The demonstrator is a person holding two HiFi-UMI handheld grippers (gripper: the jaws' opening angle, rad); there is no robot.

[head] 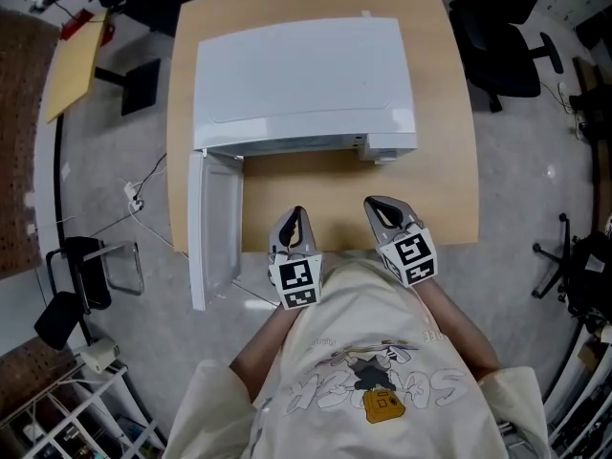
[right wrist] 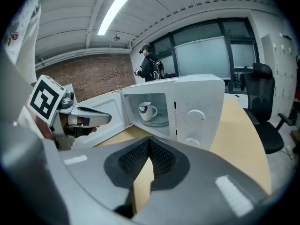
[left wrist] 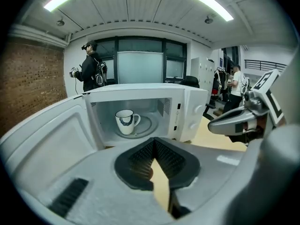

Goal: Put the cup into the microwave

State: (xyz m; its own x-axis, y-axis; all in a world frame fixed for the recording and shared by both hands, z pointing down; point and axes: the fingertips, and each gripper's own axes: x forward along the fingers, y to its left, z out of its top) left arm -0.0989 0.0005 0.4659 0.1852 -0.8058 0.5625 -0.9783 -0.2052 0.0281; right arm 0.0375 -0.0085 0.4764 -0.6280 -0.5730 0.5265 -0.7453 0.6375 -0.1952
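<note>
**Cup sits inside the open microwave**

The white cup [left wrist: 125, 122] stands upright inside the microwave [head: 306, 84]. Only the two gripper views look in and show it. The head view sees just the top of the box. The door [head: 212, 228] is wide open on the left. Near the person, by the table [head: 449, 161] edge, the left gripper [head: 295, 216] and right gripper [head: 378, 205] are both closed tight and hold nothing.

- In the head view, the microwave [head: 304, 84] roof hides its cavity and the cup [left wrist: 125, 122] inside.
- The cup's dark print is too small to make out in either gripper view.
- The office chair [head: 502, 41] at two o'clock is cut off by the top edge.
</note>
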